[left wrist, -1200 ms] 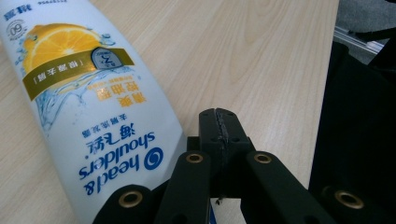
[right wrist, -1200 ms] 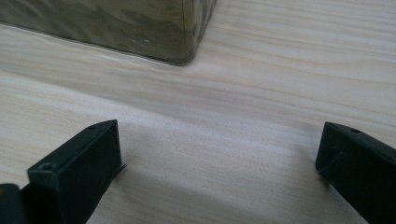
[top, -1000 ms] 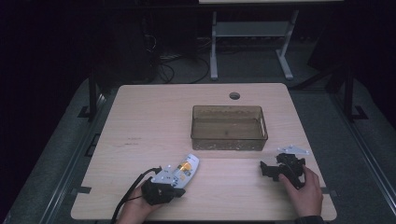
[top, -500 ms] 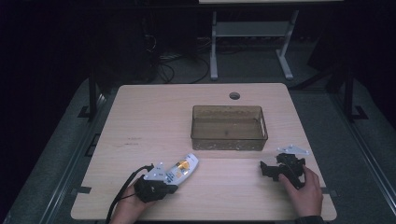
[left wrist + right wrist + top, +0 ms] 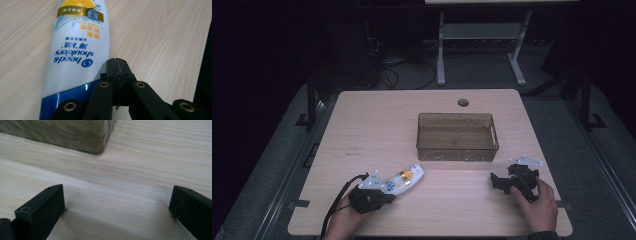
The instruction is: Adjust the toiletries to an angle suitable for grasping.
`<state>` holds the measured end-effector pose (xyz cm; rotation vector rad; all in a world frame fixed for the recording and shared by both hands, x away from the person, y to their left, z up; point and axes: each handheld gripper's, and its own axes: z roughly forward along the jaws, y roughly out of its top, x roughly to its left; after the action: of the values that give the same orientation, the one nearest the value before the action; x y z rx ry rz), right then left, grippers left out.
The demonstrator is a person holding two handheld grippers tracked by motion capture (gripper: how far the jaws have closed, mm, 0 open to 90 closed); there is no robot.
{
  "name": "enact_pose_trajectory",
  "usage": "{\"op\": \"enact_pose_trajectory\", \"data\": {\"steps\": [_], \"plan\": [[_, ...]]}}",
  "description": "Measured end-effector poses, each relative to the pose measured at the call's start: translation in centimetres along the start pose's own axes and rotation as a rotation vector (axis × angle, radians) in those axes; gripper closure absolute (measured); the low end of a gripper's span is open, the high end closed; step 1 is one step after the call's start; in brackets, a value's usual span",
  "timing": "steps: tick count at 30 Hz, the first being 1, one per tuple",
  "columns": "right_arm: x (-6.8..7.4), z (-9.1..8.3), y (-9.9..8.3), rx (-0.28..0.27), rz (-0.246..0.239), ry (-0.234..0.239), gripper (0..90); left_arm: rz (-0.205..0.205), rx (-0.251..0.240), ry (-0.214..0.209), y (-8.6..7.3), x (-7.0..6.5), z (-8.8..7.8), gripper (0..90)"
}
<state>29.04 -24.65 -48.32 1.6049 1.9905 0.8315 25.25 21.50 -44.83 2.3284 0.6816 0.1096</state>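
Nearest the person: left gripper at the near-left edge of the table, jaws pressed together with nothing between them, as the left gripper view shows. The shampoo bottle lies flat just beside the closed tips, label up, touching or almost touching them; I cannot tell which.

Change over the last second: the left hand has slid toward the near-left corner, and the bottle appears to have shifted slightly with it. The jaws stayed closed throughout. Judgement: the bottle is being nudged or lined up rather than picked up; a grasp has not begun.

Right gripper at the near-right, unmoved, jaws spread wide over bare wood.

Farther back: the clear brown bin sits at mid-table, apparently empty, well apart from the bottle.

Hard to make out: the bottle's cap end is cut off in the left gripper view; in the high view its lower end is hidden under the gripper. Beyond the table the room is too dark to read.
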Motion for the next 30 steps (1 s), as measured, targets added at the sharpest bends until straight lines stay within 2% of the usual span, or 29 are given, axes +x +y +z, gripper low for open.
{"op": "enact_pose_trajectory", "data": {"steps": [11,19,30], "plan": [[0.0,0.0,0.0,0.000,0.000,0.000,0.0,-0.016,0.010,0.035,-0.6,1.1,-0.6,89.6],[0.0,0.0,0.0,0.000,0.000,0.000,0.0,-0.048,-0.002,0.065,-1.0,2.0,-1.0,89.6],[0.0,0.0,0.0,0.000,0.000,0.000,0.0,-0.069,0.004,0.101,-1.5,3.4,-1.3,89.6]]}}
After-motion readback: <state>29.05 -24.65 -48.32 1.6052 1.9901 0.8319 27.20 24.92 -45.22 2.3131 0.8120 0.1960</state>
